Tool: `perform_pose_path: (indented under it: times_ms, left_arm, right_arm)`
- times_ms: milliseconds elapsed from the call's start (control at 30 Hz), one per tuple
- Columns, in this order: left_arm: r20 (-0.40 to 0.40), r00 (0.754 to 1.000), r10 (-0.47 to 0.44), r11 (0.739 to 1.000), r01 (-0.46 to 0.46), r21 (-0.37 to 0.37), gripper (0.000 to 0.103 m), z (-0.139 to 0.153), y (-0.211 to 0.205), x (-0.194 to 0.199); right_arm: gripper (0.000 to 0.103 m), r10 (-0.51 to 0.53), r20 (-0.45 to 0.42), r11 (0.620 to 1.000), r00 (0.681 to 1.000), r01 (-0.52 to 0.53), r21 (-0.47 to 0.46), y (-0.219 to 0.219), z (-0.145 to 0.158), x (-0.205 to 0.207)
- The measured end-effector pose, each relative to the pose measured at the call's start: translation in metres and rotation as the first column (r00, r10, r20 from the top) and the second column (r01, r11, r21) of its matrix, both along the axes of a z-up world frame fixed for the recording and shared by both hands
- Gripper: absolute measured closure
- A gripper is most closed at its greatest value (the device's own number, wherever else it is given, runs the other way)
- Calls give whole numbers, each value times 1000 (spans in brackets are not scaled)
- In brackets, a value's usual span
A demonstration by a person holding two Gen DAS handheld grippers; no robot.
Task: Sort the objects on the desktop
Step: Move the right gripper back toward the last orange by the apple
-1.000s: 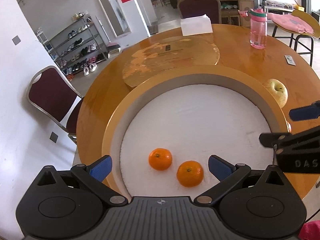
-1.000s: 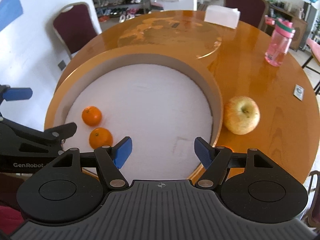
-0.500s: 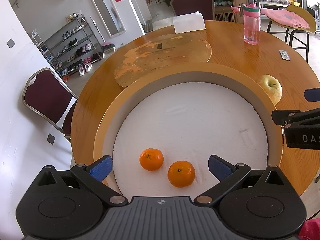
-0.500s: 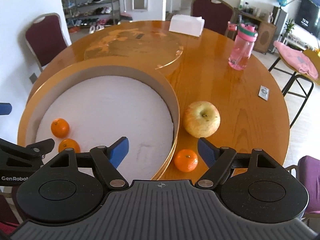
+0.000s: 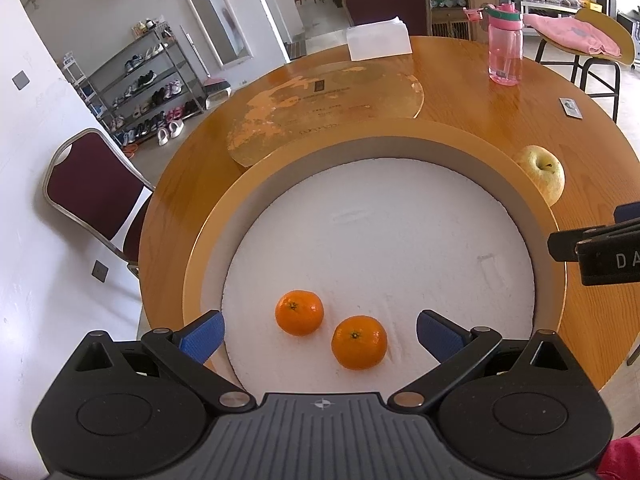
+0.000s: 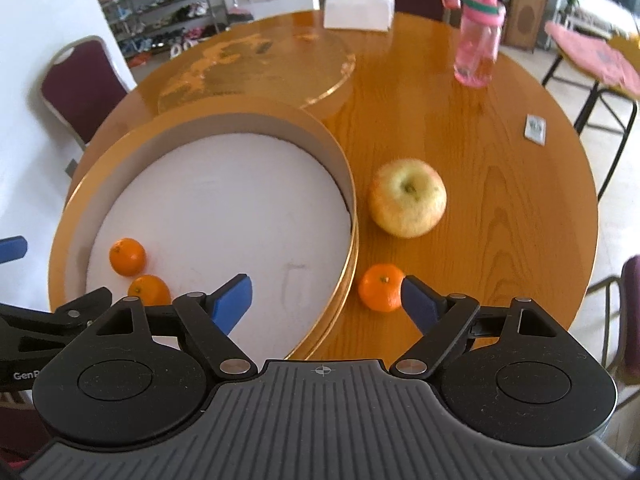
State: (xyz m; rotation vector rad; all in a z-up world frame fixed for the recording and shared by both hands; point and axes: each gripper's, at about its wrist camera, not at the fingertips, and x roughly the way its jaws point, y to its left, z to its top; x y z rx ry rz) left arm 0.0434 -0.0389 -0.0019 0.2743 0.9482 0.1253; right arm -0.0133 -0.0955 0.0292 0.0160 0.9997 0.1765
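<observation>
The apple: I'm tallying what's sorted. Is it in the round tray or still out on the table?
Out. The apple sits on the bare table, just outside the tray wall.

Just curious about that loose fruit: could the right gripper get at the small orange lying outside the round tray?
Probably yes. The right gripper is open, nothing between its pads, and the orange lies on bare table just ahead, beside the tray.

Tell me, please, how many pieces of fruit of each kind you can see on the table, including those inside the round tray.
Mandarins: 3, two inside the round tray at and, and one on the table outside it at
Apples: 1, on the table beside the tray
Total: 4 pieces of fruit
</observation>
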Motion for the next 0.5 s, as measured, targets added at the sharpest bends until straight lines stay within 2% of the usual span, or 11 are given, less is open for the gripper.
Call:
perform_pose_path:
  times_ms: [167, 267, 433, 500]
  left_arm:
    - [-8, 1000, -4, 1000, 4, 2, 1, -2, -2, 1]
    - [-11, 1000, 3, 1000, -3, 2, 0, -3, -1, 0]
    - [-29, 999, 28, 1000, -28, -4, 0, -7, 2, 1]
    - [-35, 999, 34, 999, -34, -5, 0, -8, 2, 1]
  right_arm:
    - [17, -21, -19, 997, 1000, 22, 72, -9, -5, 1]
    - [17, -57, -1, 997, 998, 57, 49, -19, -9, 4]
    - [26, -144, 2, 989, 990, 144, 31, -51, -21, 8]
    - [36, -144, -9, 989, 989, 145, 41, -61, -29, 11]
